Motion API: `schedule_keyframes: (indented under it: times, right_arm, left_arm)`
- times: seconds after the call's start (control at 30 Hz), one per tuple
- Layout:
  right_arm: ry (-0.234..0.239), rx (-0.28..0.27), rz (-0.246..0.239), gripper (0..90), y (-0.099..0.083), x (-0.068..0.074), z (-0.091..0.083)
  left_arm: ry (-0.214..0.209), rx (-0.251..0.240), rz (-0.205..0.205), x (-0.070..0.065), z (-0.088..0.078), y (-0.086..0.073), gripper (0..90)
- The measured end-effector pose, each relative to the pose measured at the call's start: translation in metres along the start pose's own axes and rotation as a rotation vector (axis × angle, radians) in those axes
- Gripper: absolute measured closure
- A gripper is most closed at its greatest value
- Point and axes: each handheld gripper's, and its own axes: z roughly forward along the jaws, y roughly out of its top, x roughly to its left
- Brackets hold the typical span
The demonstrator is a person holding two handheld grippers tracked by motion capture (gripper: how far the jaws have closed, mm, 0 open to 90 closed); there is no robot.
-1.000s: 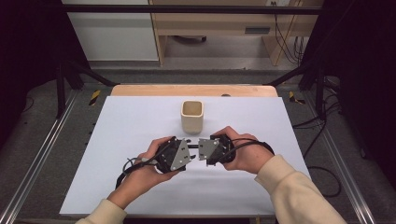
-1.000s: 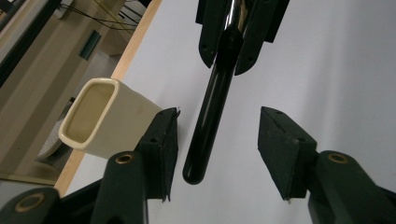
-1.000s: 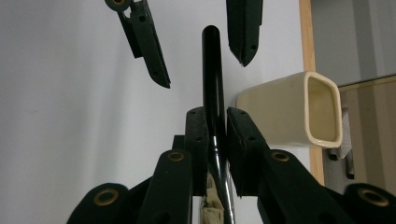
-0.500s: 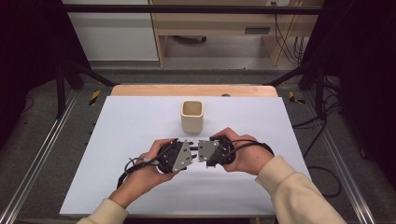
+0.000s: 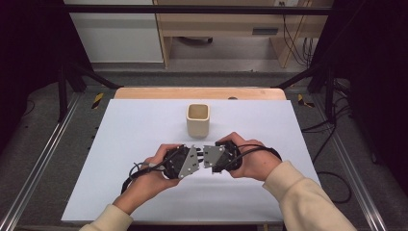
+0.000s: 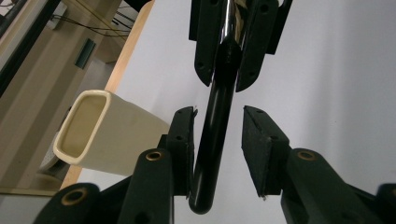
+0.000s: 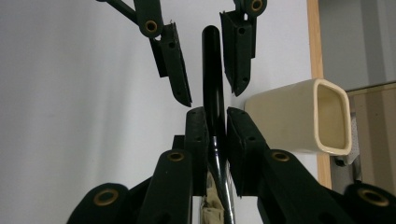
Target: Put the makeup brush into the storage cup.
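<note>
1. Black, glossy and rod-like, the handle (image 6: 214, 140) of a slim utensil runs between both grippers above the white table (image 5: 120, 159); past the black part it turns to bright metal.
2. Right gripper (image 7: 216, 135): jaws closed tight on the handle where black meets metal, pads pressing both sides.
3. Left gripper (image 6: 217, 140): its jaws have just been closing, with the rounded black end of the handle between them. One pad lies against or just beside the handle; the other stands clearly apart, so no clamp is made.
4. High view: the left gripper (image 5: 185, 162) and right gripper (image 5: 211, 158) face each other nose to nose near the table's front half, one in each hand. Against the earlier pictures, both hands sit at the same spot; the narrowing left jaws are the one change noted.
5. Beyond the grippers, a cream square-mouthed cup (image 5: 198, 119) stands upright, apart from them, unchanged in place.
6. Farther off, the table's wooden edge (image 5: 199, 93) runs across.
</note>
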Motion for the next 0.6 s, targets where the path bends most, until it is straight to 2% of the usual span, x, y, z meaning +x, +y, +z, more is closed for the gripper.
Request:
schedule_keyframes:
  times: [0.3, 0.43, 0.6]
  right_arm:
    - [0.002, -0.002, -0.013, 78.8, 0.0006, -0.0004, -0.0001]
    - [0.006, 0.002, -0.023, 78.8, 0.0006, 0.0011, 0.0009]
    - [0.013, 0.002, -0.02, 78.7, 0.001, 0.0012, 0.0014]
  left_arm:
    - [-0.001, 0.002, 0.017, -0.0012, 0.0013, -0.0008, 67.9]
    - [-0.011, -0.001, 0.02, -0.001, 0.0021, -0.0021, 73.2]
    - [-0.002, -0.007, 0.039, -0.0029, 0.0021, -0.0029, 76.6]
